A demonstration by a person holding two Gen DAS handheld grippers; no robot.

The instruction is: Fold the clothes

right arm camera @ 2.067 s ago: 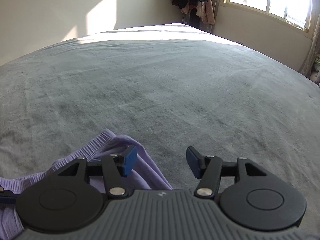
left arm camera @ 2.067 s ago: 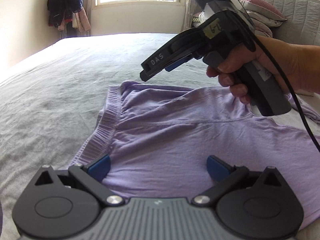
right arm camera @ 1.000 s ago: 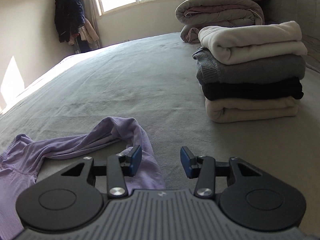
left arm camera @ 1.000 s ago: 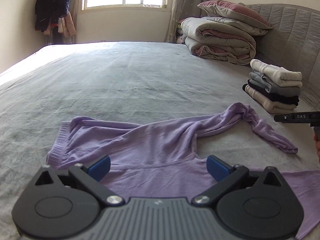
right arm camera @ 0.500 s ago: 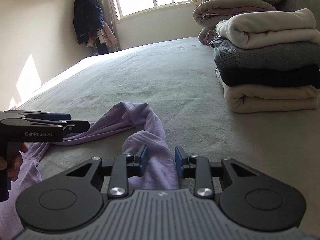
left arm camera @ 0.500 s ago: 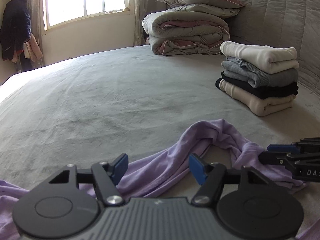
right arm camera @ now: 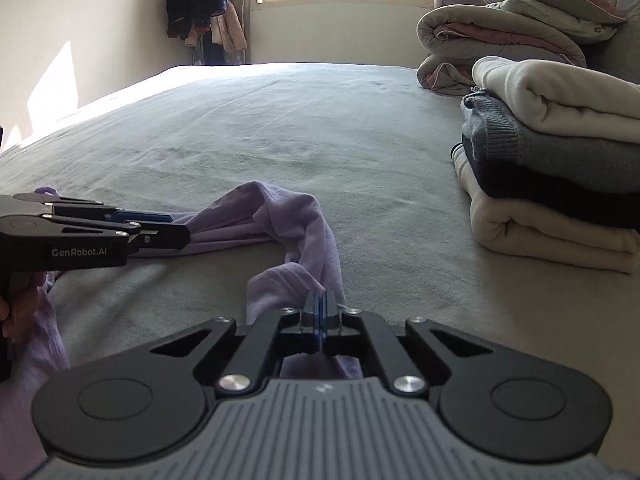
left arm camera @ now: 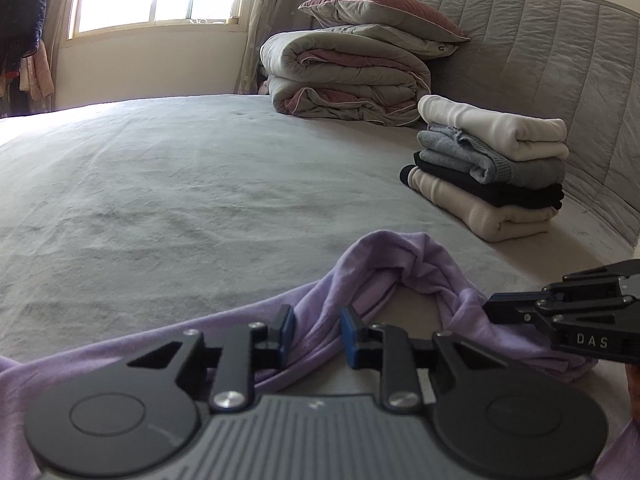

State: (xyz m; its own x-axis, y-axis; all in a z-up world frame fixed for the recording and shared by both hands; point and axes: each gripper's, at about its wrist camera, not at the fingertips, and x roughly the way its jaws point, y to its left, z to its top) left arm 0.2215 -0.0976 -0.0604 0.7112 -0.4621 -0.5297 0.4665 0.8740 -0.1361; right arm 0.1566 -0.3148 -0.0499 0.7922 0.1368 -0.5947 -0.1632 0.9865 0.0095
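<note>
A purple long-sleeved garment (left arm camera: pixel 400 264) lies on the grey bed (left arm camera: pixel 160 184), its sleeve (right arm camera: pixel 280 208) curled in a loop. My left gripper (left arm camera: pixel 316 332) has its jaws narrowed on the bunched sleeve, with fabric filling the gap between the blue pads. In the right wrist view the left gripper (right arm camera: pixel 176 230) comes in from the left, holding the sleeve low over the bed. My right gripper (right arm camera: pixel 320 312) is shut on the sleeve's end, pads pressed together on the fabric. The left wrist view shows the right gripper (left arm camera: pixel 490 308) at the right edge, biting the cuff.
A stack of folded clothes (left arm camera: pixel 492 172) sits to the right near the padded headboard (left arm camera: pixel 560 60). A rolled duvet (left arm camera: pixel 348 76) and a pillow lie behind it. Dark clothes (right arm camera: pixel 200 0) hang by the window. A hand (right arm camera: pixel 20 308) holds the left gripper.
Both grippers moved from the garment's body to its sleeve. The right one has shut on the sleeve end, and the left one's jaws have narrowed onto the sleeve.
</note>
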